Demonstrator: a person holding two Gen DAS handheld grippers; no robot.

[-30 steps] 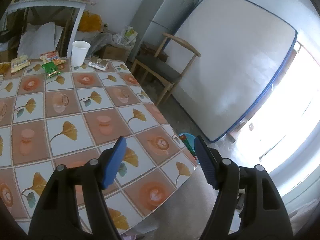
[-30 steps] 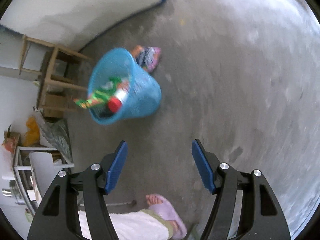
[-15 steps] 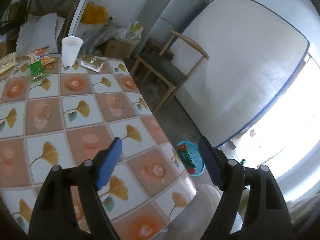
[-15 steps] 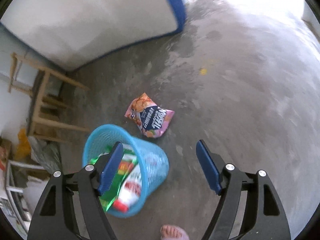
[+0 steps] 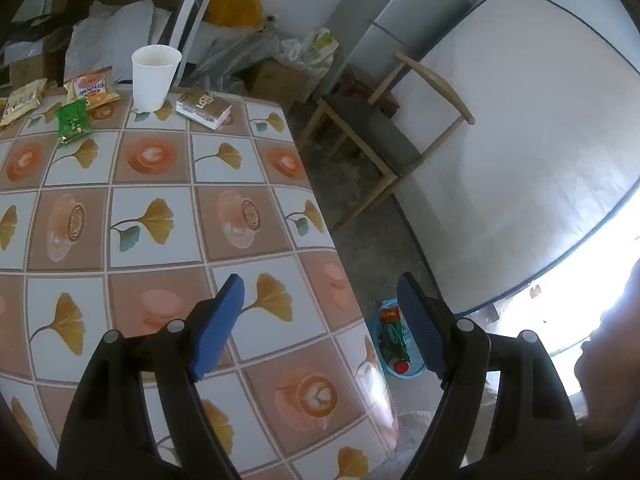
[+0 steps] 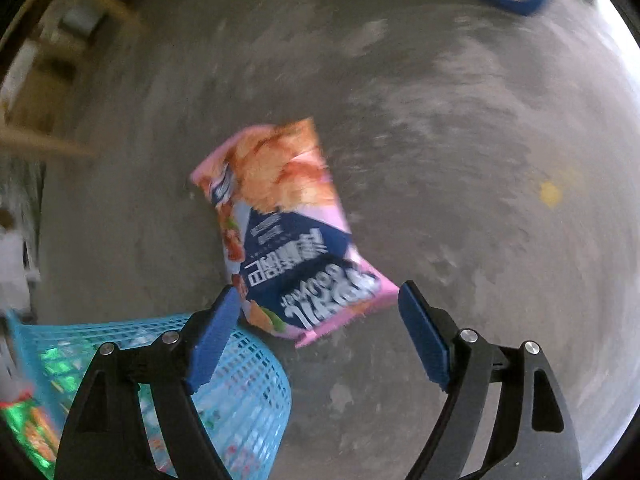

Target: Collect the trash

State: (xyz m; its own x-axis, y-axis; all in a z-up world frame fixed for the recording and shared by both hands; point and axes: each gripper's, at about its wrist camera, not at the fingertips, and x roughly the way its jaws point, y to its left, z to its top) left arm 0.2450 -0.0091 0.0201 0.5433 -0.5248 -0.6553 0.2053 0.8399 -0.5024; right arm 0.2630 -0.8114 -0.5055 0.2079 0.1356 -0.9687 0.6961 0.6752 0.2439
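A: Where's the trash?

B: The pink snack bag [image 6: 280,236] lies flat on the concrete floor [image 6: 460,120], at one o'clock from the blue basket [image 6: 248,392], just beside it. Your right gripper [image 6: 320,332] points steeply down over its near end, jaws opening, pads not touching it.

A: And my left?

B: Your left gripper [image 5: 320,324] angles down over the table [image 5: 160,208] edge, jaws apart, empty.
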